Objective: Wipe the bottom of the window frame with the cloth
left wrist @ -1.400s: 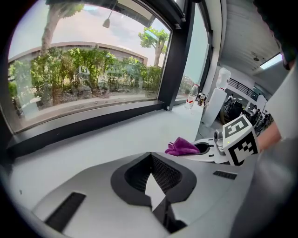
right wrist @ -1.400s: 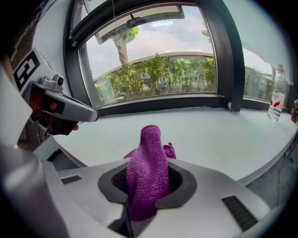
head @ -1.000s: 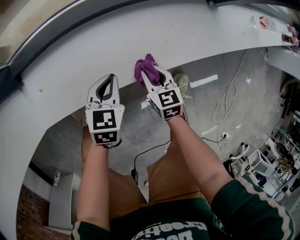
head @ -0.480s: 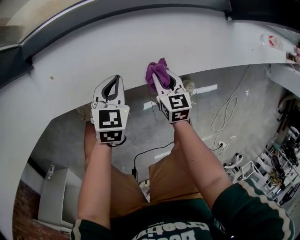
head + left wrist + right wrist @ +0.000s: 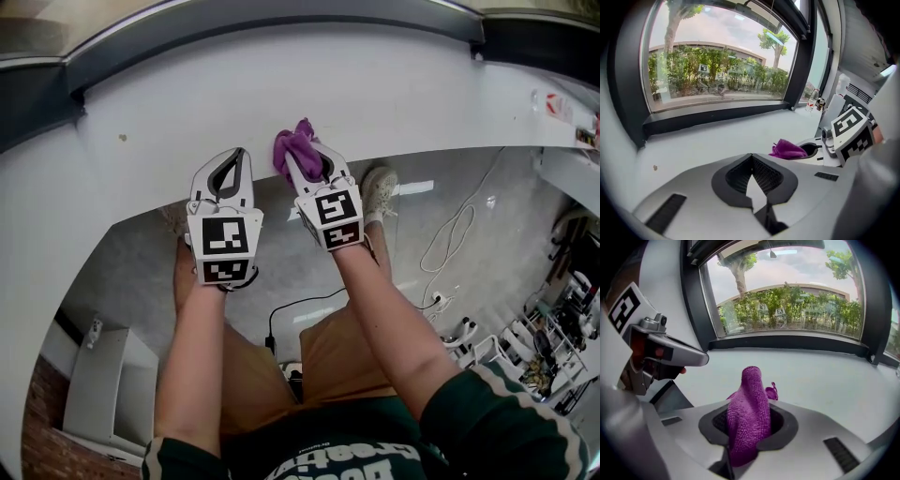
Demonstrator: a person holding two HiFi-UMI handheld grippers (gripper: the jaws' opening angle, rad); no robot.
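A purple cloth is bunched between the jaws of my right gripper, which is shut on it at the front edge of the white window sill. The right gripper view shows the cloth standing up from the jaws, well short of the dark bottom window frame. My left gripper hovers beside it to the left, jaws shut on nothing; its own view shows the cloth at the right and the dark frame across the sill.
The dark frame runs along the sill's far side. A small brown speck marks the sill at the left. Below the sill are a grey floor, white cables, the person's legs and a shoe.
Both grippers have stayed at the sill's front edge; the right gripper with the cloth shifted slightly left, closer to the left gripper. The view tilted, showing more of the sill and frame.
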